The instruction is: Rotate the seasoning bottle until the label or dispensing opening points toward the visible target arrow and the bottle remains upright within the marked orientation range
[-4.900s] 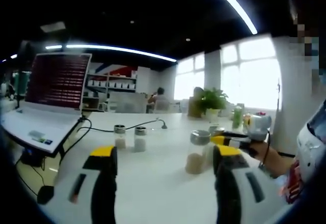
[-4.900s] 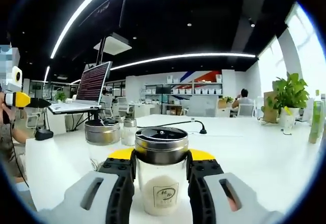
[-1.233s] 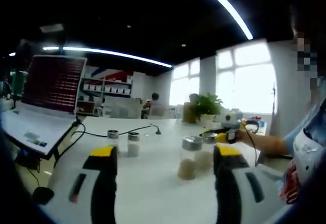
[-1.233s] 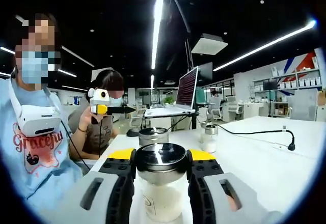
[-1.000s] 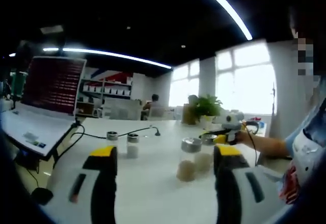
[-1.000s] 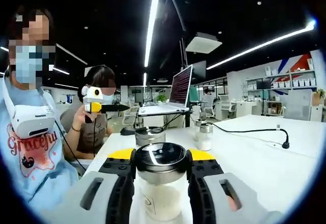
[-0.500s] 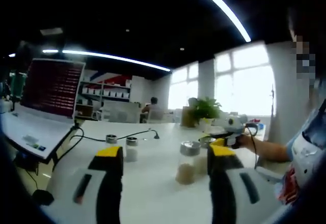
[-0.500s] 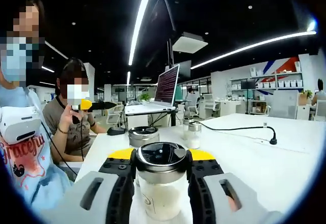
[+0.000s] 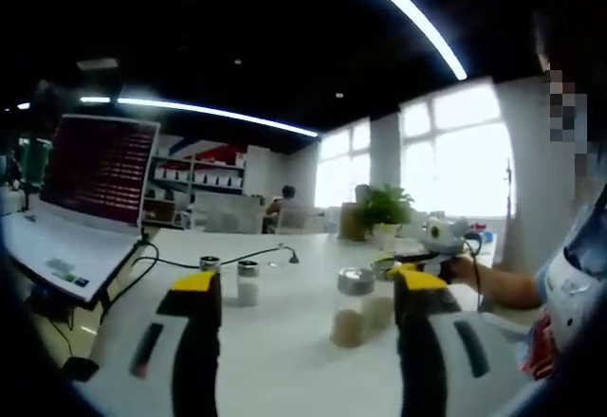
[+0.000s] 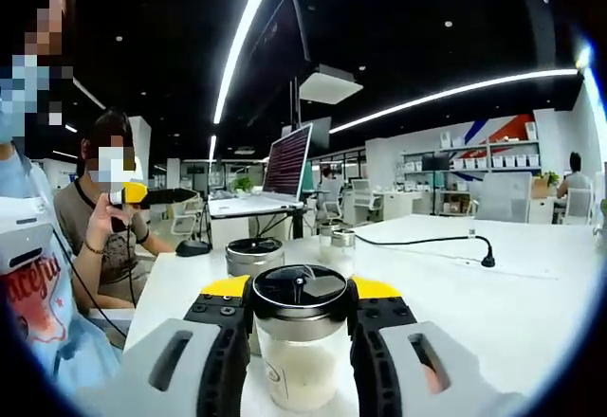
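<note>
A glass seasoning bottle (image 10: pixel 299 355) with a metal lid and white contents stands upright on the white table (image 10: pixel 493 303). My right gripper (image 10: pixel 299 296) is shut on it just below the lid. A small label shows low on its left side. In the left gripper view, my left gripper (image 9: pixel 306 289) hovers open over the table with nothing between its yellow-tipped jaws. Ahead of it stands a bottle of brown seasoning (image 9: pixel 351 299). The right gripper (image 9: pixel 432 246) and a person's hand show just behind that bottle.
A second lidded jar (image 10: pixel 254 258) stands just behind the held bottle, and two small shakers (image 10: pixel 334 239) sit farther back. An open laptop (image 10: pixel 285 175) is at the table's far end, with a black cable (image 10: pixel 446 242) across the table. A seated person holds the left gripper (image 10: pixel 142 194) at the left.
The right gripper view has swung, so the laptop and people slid left, while the held bottle stayed fixed between the jaws. The left gripper view barely shifted.
</note>
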Demonstrator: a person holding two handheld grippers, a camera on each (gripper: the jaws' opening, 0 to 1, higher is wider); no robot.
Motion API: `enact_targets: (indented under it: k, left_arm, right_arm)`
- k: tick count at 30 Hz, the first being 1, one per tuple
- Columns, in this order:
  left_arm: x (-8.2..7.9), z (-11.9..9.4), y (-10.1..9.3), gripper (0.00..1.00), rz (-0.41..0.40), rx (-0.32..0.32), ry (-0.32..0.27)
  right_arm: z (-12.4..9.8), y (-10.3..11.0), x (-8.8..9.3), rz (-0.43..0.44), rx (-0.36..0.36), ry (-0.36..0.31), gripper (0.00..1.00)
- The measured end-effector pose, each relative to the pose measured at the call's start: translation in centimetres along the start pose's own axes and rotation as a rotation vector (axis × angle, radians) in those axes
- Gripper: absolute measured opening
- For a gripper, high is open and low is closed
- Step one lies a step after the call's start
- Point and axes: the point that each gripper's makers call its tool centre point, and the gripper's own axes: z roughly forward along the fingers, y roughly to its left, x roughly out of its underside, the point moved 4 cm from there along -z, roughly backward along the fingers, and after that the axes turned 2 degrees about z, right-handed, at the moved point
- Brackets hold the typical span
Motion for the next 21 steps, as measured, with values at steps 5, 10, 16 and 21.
enact_targets:
  k: [5,10,16,21]
  left_arm:
    - [-0.2,0.1,-0.1,0.80,-0.002,0.013,-0.012]
    - [-0.2,0.1,-0.2,0.80,-0.011,0.025,-0.010]
    - [-0.4,0.1,-0.3,0.80,-0.023,0.024,-0.022]
    - [-0.4,0.0,-0.1,0.80,-0.029,0.011,-0.027]
  right_arm:
    - [0.0,-0.1,-0.1,-0.018,0.004,0.015,0.39]
    - [0.1,-0.2,-0.1,-0.005,0.012,0.022,0.39]
    - [-0.3,-0.2,-0.6,0.013,0.024,0.009,0.39]
    - [-1.5,-0.5,-2.3,0.049,0.055,-0.085,0.39]
